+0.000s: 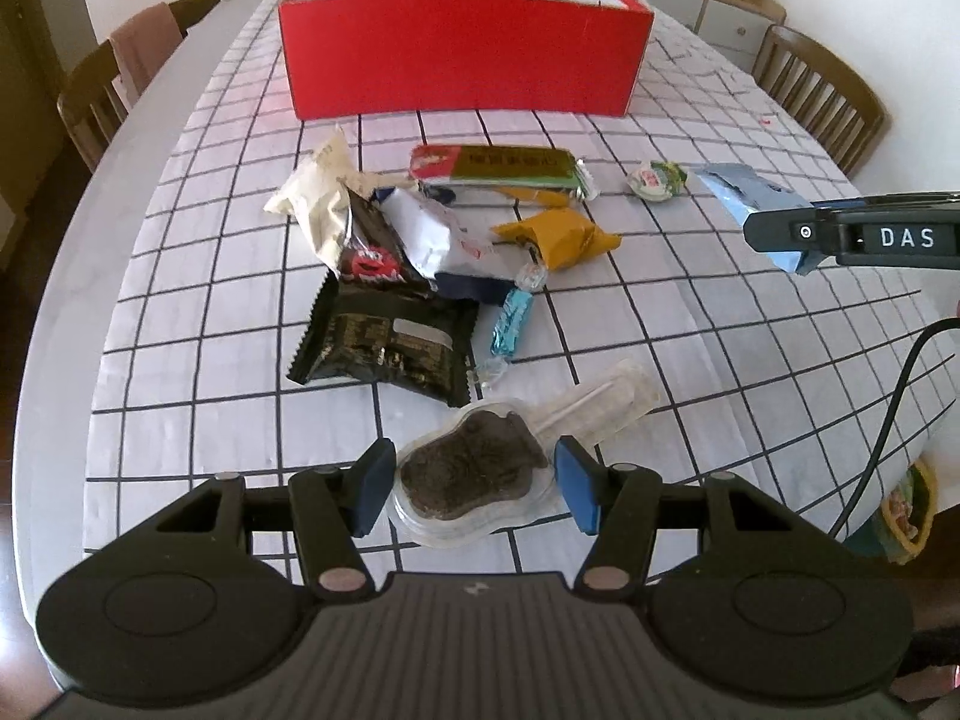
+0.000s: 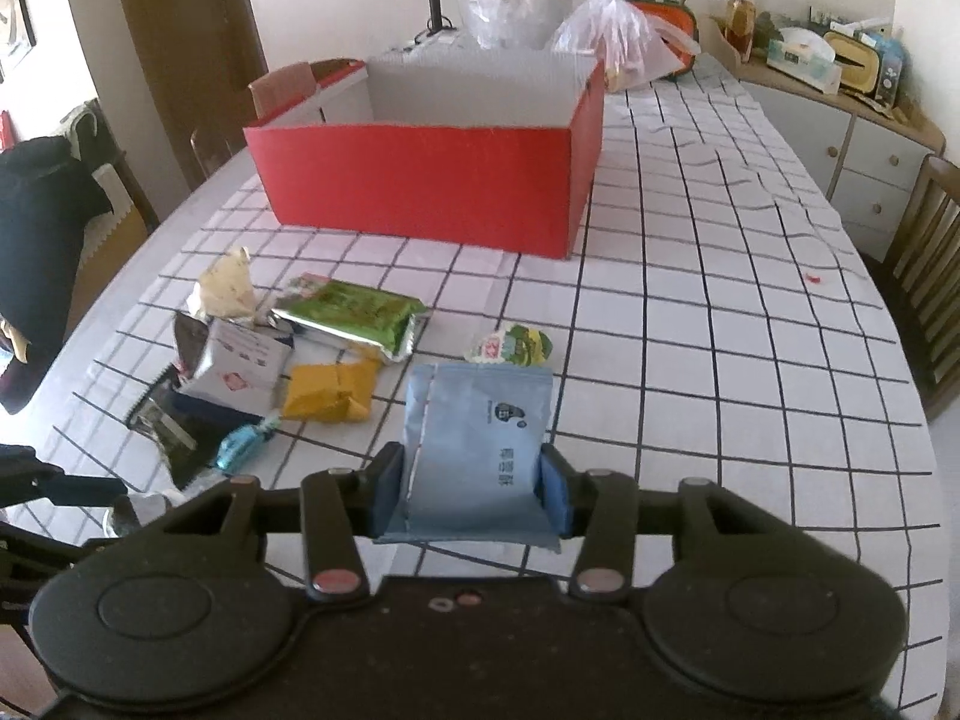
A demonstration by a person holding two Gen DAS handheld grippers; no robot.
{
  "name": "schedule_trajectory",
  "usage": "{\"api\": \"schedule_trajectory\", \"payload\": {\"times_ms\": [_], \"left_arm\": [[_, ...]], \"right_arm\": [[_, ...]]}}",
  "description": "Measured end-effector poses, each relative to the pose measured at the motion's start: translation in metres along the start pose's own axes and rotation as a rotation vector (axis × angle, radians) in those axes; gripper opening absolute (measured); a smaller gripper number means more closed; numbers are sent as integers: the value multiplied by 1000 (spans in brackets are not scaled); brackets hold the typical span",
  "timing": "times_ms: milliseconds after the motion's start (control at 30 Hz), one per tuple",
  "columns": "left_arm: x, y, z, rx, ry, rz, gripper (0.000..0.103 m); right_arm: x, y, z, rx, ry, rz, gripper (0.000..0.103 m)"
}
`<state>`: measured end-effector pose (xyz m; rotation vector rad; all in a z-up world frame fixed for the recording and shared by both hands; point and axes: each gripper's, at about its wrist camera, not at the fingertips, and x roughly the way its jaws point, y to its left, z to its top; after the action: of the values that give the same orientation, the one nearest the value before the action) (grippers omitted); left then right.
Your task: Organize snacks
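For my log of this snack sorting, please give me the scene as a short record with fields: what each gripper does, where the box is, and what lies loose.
left gripper: jaws open around a clear lollipop pack lying on the cloth
right gripper: jaws shut on a blue packet
red box: open, at the far side of the table, inside not visible
loose snacks: green bar, yellow packet, black packet, blue candy, small cup
surface: checked cloth
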<state>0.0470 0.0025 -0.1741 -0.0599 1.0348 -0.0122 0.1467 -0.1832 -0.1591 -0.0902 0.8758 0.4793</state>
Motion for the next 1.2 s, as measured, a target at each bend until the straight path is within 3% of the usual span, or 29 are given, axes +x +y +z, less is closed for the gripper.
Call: {"api": "schedule_trajectory", "payload": {"times_ms": [467,900,1200], "left_arm": [[-42,4,40,-9,-138,28,57],[-55,7,135,-25,-283,64,57],[-34,19,204,-51,-308,126,57]], "right_arm": [[-37,15,39,-33,-103,22,45],[-33,3,106,-95,-187,21,45],[1,-13,152,-116,-193,18,45]]}}
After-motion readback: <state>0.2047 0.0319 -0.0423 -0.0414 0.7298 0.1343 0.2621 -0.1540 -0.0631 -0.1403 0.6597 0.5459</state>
